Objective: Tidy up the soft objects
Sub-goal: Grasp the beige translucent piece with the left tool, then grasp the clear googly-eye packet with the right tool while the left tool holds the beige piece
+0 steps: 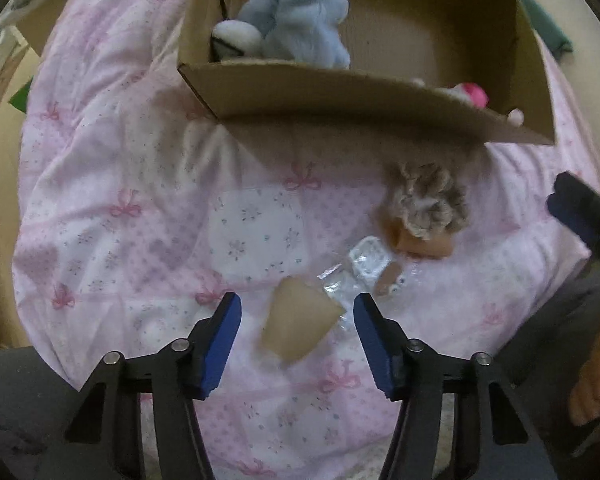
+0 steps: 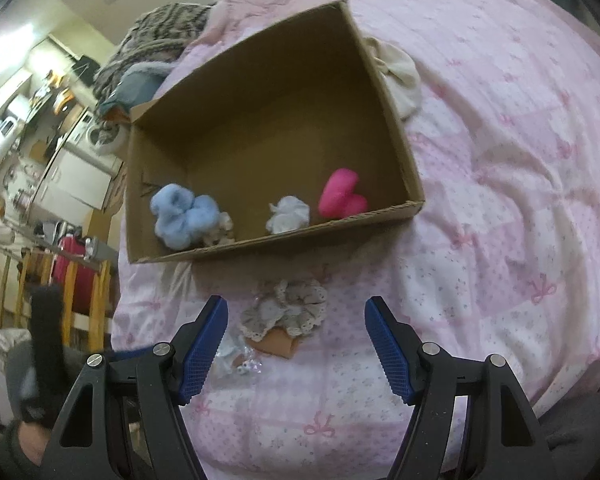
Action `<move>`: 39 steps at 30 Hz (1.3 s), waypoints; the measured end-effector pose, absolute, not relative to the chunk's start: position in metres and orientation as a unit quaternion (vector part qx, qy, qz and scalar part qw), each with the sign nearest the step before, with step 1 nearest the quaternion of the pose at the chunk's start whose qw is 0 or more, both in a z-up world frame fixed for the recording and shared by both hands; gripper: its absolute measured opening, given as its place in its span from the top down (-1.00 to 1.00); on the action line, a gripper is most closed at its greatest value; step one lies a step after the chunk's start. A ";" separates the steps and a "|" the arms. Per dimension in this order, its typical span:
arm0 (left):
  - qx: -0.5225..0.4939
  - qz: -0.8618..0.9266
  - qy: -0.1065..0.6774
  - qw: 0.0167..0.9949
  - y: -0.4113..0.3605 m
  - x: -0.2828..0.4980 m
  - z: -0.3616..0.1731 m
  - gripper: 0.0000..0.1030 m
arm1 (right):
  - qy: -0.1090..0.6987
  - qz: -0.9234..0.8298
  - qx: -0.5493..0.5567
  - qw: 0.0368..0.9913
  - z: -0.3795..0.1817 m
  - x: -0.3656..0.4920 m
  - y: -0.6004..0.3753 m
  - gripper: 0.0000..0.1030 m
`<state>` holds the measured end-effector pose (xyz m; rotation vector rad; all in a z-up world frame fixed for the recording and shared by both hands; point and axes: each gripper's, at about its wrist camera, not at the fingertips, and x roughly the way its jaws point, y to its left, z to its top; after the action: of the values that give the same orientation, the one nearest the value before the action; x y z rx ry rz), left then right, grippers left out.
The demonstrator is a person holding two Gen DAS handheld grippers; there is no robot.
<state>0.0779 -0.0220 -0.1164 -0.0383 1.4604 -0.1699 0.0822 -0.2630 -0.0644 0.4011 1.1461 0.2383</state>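
An open cardboard box (image 1: pixel 340 96) (image 2: pixel 276 240) sits on a pink quilted bed. Inside it lie a blue plush toy (image 1: pixel 296 20) (image 2: pixel 184 216), a white soft piece (image 2: pixel 288 214) and a pink soft toy (image 2: pixel 342 192) (image 1: pixel 474 94). A small doll with a grey frilly bonnet (image 1: pixel 428 204) (image 2: pixel 286 308) lies on the quilt in front of the box. A tan cone-shaped piece (image 1: pixel 298 328) lies between the fingers of my open left gripper (image 1: pixel 298 318), untouched. My right gripper (image 2: pixel 296 324) is open and empty, just above the doll.
The pink quilt (image 2: pixel 500 160) covers the bed. A cream cloth (image 2: pixel 400 72) lies behind the box's right side and a patterned blanket (image 2: pixel 160 28) at the far left. A wooden railing (image 2: pixel 76 280) borders the bed on the left.
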 end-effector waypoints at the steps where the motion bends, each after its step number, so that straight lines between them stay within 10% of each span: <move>1: -0.012 -0.079 0.667 0.740 -0.025 0.077 -0.118 -0.06 | 0.539 0.110 0.187 0.814 -0.065 0.083 -0.263 -0.46; 11: -0.040 -0.084 0.685 0.723 -0.021 0.074 -0.125 0.78 | 0.549 0.111 0.181 0.809 -0.071 0.088 -0.256 -0.46; 39: -0.112 0.017 0.606 0.787 0.044 0.094 -0.075 0.80 | 0.680 0.121 0.136 0.710 -0.143 0.092 -0.137 -0.45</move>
<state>0.0937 0.0444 -0.0754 -0.2409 1.3057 0.0371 0.0920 -0.1370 -0.1431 0.3010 1.5083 0.2692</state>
